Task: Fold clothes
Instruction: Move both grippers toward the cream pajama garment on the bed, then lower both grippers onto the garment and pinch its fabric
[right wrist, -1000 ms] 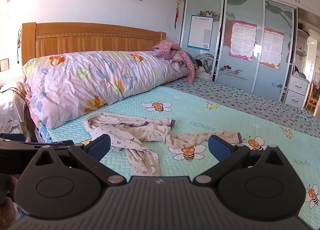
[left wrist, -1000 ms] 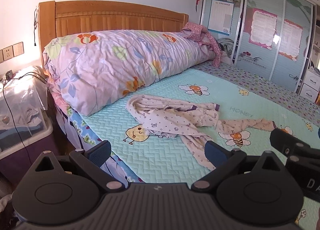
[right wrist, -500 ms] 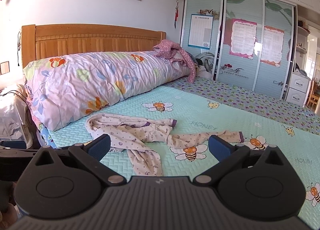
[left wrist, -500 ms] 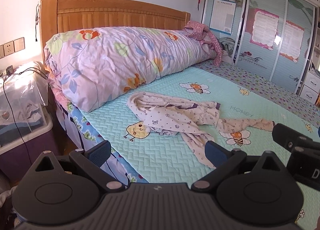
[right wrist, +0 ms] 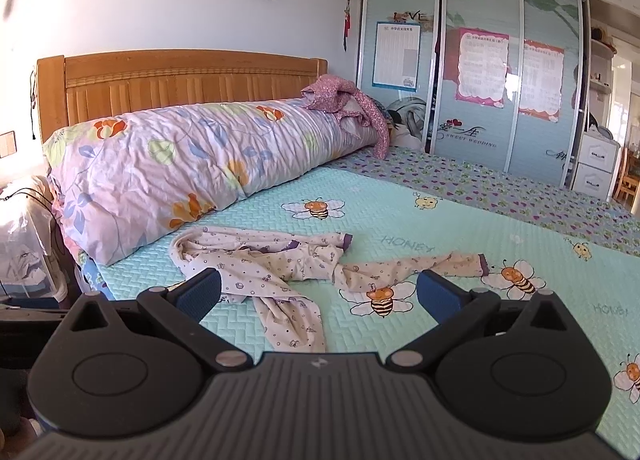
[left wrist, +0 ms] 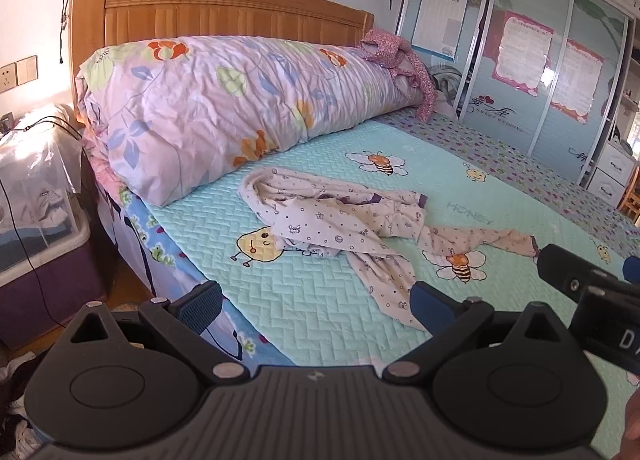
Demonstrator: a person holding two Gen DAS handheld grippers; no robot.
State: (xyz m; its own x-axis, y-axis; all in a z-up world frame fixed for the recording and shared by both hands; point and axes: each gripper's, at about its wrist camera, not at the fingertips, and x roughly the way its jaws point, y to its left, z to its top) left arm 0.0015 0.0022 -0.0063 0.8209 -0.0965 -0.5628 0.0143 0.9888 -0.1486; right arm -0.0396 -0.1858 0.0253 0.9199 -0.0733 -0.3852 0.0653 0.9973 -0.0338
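Observation:
A crumpled cream child's garment [left wrist: 340,223] with small prints and purple cuffs lies on the turquoise bee-print bedspread [left wrist: 304,300]; it also shows in the right wrist view [right wrist: 280,268]. One sleeve stretches right, one leg trails toward the front. My left gripper [left wrist: 314,304] is open and empty, just short of the garment's near leg. My right gripper [right wrist: 318,296] is open and empty, above the garment's near part. The right gripper's body shows at the right edge of the left wrist view [left wrist: 592,292].
A large rolled floral duvet [left wrist: 224,99] lies along the wooden headboard [left wrist: 224,11]. A pink garment [right wrist: 344,99] sits on its far end. A plastic storage box [left wrist: 36,219] stands left of the bed. Sliding wardrobe doors [right wrist: 480,91] line the far wall.
Both grippers have moved a little closer to the bed and garment. Both stay open and empty.

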